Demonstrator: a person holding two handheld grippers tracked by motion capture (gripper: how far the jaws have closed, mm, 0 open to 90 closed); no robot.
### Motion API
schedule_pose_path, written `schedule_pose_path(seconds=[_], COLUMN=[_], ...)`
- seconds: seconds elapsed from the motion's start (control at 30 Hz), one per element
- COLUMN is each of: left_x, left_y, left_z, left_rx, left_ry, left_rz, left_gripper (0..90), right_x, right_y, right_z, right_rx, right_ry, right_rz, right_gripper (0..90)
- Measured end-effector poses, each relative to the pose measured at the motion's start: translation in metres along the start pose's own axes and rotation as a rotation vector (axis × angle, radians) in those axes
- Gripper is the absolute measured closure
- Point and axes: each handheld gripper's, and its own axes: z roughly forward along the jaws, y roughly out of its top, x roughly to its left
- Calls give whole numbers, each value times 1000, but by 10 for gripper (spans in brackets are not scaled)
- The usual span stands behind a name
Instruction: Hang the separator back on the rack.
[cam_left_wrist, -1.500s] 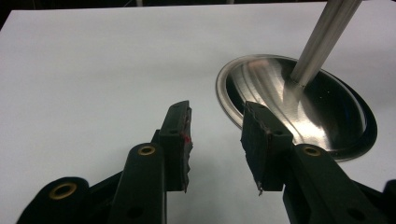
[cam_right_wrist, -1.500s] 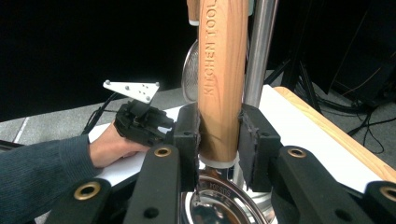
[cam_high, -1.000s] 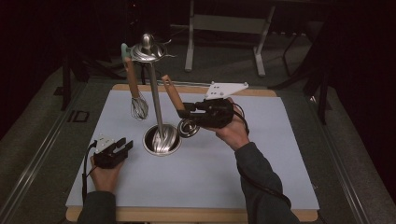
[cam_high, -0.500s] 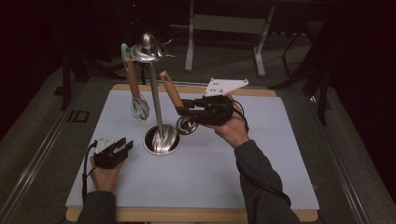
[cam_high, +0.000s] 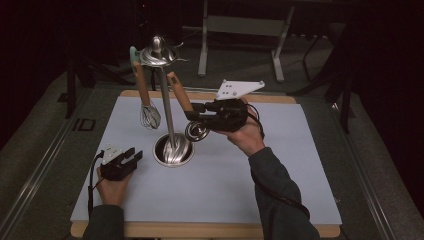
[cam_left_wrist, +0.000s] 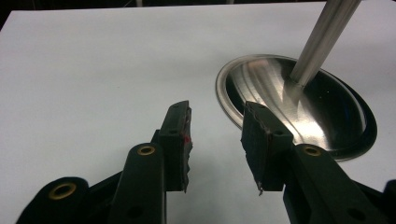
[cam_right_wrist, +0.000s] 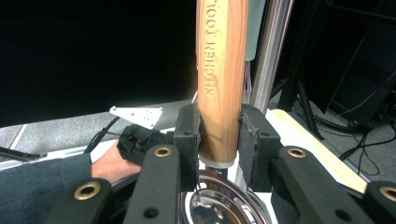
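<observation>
The wooden-handled utensil with a round shiny metal head (cam_high: 186, 112) is being held up off the pale grey table mat (cam_high: 280, 175), leaning with its handle rising up and to the left toward the top of the stand and its metal head hanging just above the mat beside the stand's base. The right gripper (cam_high: 196, 114) is clamping the lower end of that handle; in the right gripper view (cam_right_wrist: 219, 140) its two black pads are pressing on either side of the light wood, which bears stamped lettering, and the metal head is gleaming just below them.

Just to the left, the tall polished steel utensil stand (cam_high: 165, 100) is rising from its round dished base (cam_high: 172, 150) to a wire crown at the top. A wooden-handled wire whisk (cam_high: 146, 100) is hanging from that crown on the far side of the pole.

Nearer the person, the left gripper (cam_high: 131, 157) is lying low on the mat just left of the base, its jaws standing apart with nothing between them; in the left gripper view (cam_left_wrist: 215, 140) bare mat is showing in the gap, with the base's rim close beside the right jaw.
</observation>
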Motion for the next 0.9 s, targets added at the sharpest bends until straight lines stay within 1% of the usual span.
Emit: schedule_pose_path(seconds=[0.13,0.4,0.9], left_x=[0,0,1], left_y=[0,0,0], left_z=[0,0,0], left_rx=[1,2,-2], left_ry=[0,-1,-3], left_rz=[2,2,-2], left_gripper=[625,624,623], right_x=[1,4,6], right_y=[5,11,19], right_z=[0,1,9], right_rx=[-11,-14,-17], right_ry=[6,7,3], right_rz=[-7,-17,-12], right_gripper=[708,708,708])
